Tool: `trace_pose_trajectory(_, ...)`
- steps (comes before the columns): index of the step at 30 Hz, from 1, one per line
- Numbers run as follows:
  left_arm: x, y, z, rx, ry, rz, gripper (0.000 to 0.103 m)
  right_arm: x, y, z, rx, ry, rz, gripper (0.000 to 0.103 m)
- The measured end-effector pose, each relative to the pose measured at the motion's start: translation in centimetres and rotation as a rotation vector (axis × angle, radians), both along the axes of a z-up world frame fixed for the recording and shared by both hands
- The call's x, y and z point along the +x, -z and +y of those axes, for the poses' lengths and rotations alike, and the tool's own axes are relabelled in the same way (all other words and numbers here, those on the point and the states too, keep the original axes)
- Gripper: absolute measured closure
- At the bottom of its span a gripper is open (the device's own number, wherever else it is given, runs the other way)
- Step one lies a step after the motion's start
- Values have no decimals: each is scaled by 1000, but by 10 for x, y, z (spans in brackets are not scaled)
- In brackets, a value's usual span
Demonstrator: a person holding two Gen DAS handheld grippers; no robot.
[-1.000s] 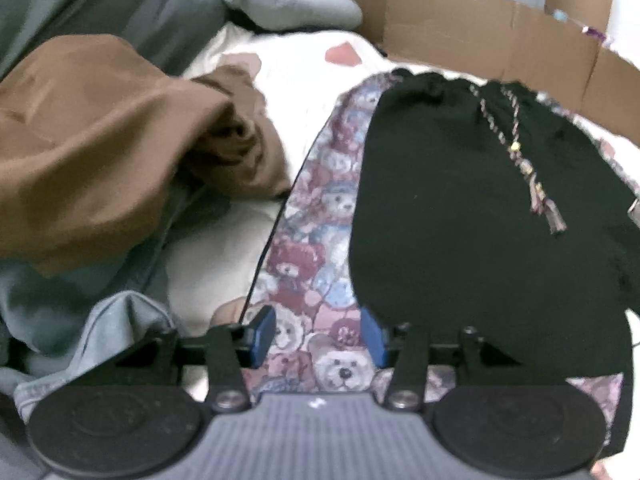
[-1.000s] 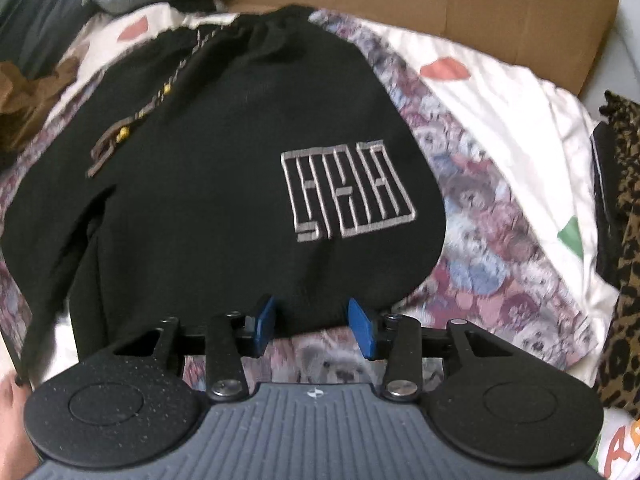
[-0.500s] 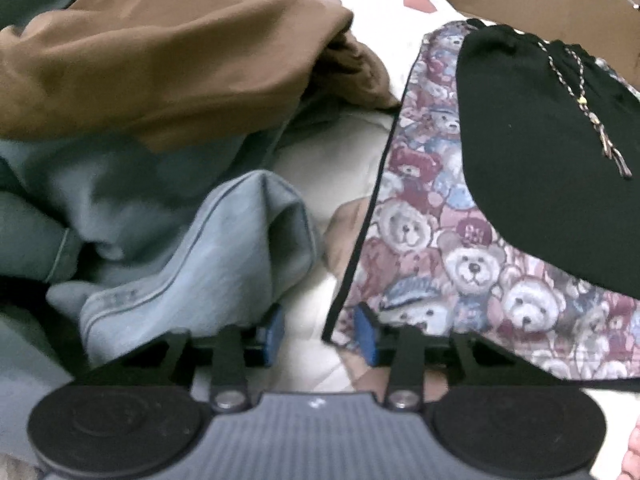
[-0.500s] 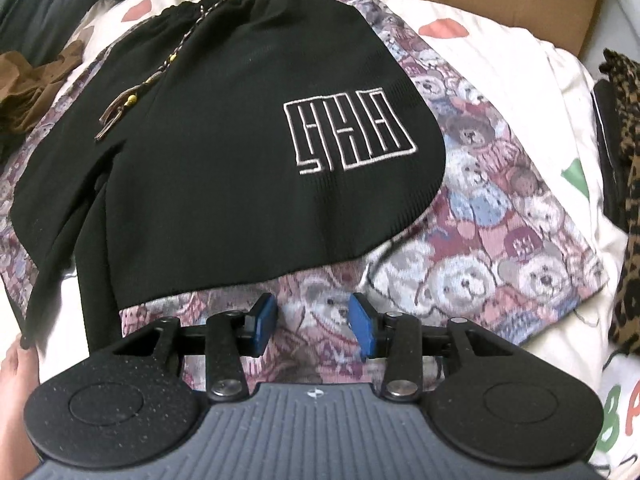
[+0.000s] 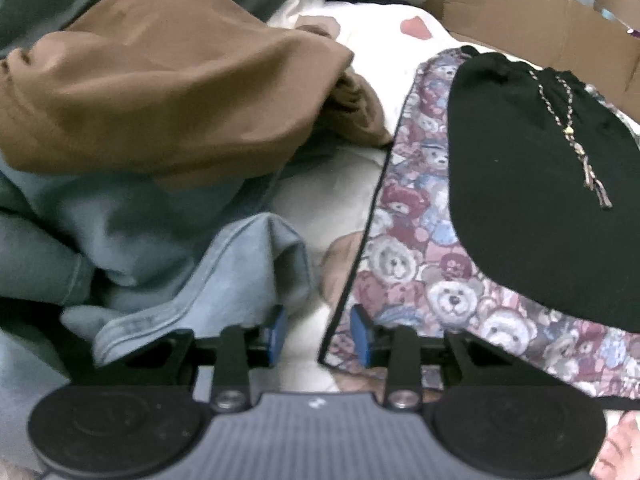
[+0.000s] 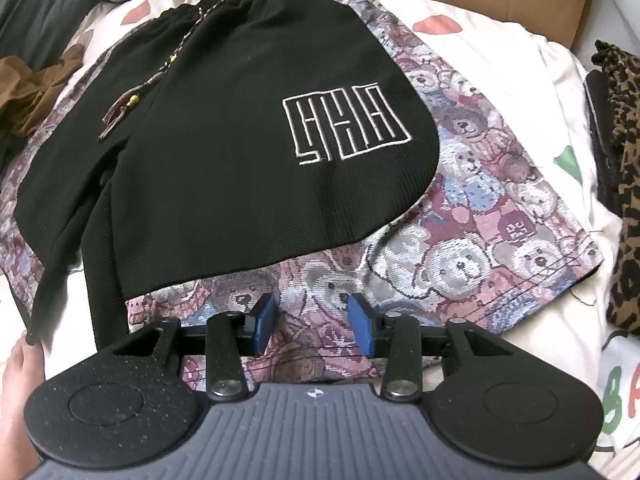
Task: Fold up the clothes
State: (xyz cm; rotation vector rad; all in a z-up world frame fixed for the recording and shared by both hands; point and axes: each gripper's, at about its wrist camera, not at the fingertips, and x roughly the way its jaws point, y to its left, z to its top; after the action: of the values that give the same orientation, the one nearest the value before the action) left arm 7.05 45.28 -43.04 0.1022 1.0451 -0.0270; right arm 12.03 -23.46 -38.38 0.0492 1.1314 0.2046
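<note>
Lying flat ahead of the right gripper [image 6: 313,323], the black shorts [image 6: 224,152] sit on a teddy-bear cloth [image 6: 472,216], whose near hem runs between its open, empty jaws. The left gripper [image 5: 318,334], jaws open and empty, straddles that cloth's left corner, blue denim [image 5: 224,280] beside its left jaw

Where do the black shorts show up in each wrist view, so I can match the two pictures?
Left wrist: black shorts fill the right side, drawstring hanging down them, beyond the left claw.
Right wrist: black shorts fill the centre and left, white logo on the right.
Shared landmark: the teddy-bear fabric under them.
</note>
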Motion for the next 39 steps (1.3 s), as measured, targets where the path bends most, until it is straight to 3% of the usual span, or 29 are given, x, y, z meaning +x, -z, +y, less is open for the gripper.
trace_pose_trajectory(2, 3, 10, 1, -10, -14, 31, 53, -1, -6, -1, 16, 5, -8, 61)
trace_pose_trajectory(7, 4, 27, 11, -67, -49, 66, 53, -6, -19, 11, 83, -80, -47, 61)
trace_pose_trajectory(16, 5, 25, 21, -105, -40, 84, 56, -18, 3, 44, -19, -248, 27, 61)
trace_pose_trajectory(24, -2, 28, 32, -165, -21, 68, 57, -22, 5, 43, 14, -234, 67, 61)
trace_pose_trajectory(32, 4, 34, 38, -217, 0, 60, 66, -24, 4, 41, 18, -231, 77, 61)
trace_pose_trajectory(33, 5, 34, 38, -216, 11, 58, 69, -25, 4, 41, 18, -231, 79, 61)
trace_pose_trajectory(36, 4, 34, 40, -239, 38, 75, 94, -25, 2, 42, 10, -241, 82, 61)
trace_pose_trajectory(39, 2, 27, 39, -237, 47, 82, 96, -24, 1, 41, 17, -236, 87, 61)
